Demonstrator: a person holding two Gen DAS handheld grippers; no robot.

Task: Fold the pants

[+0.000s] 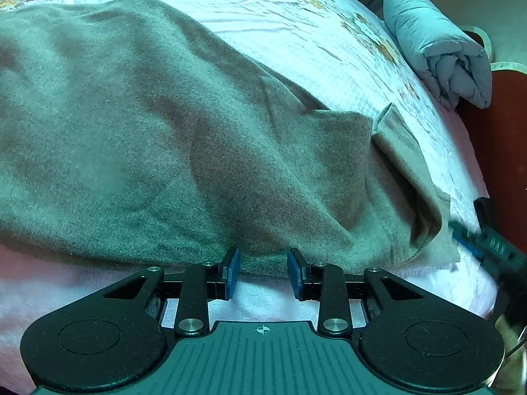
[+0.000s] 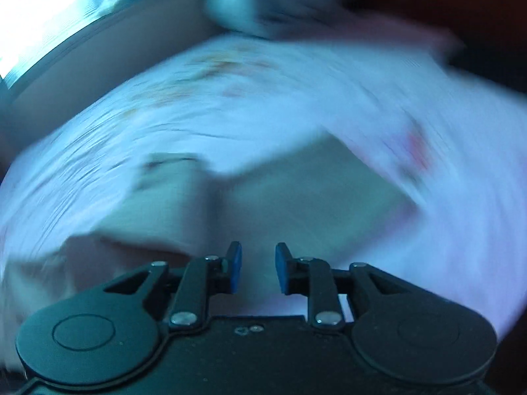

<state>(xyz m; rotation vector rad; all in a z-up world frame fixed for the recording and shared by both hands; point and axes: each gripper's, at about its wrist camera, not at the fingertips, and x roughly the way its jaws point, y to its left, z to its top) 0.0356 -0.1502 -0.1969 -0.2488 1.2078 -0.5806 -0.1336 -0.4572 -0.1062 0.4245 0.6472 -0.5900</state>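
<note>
The grey-brown pants (image 1: 171, 138) lie spread across the bed, filling most of the left wrist view; a folded edge or cuff sticks up at the right (image 1: 395, 131). My left gripper (image 1: 262, 271) is open, its blue pads at the near hem of the pants with nothing between them. My right gripper (image 2: 258, 268) is open and empty, just above the pants (image 2: 263, 204), which look pale and blurred in the right wrist view. The right gripper also shows in the left wrist view (image 1: 484, 240) at the pants' right corner.
The bed has a white floral bedsheet (image 1: 296, 33) over a pink underlayer (image 1: 66, 279). A rolled light-blue quilt (image 1: 438, 56) lies at the far right corner of the bed. A dark red-brown surface (image 1: 504, 151) lies beyond the bed's right edge.
</note>
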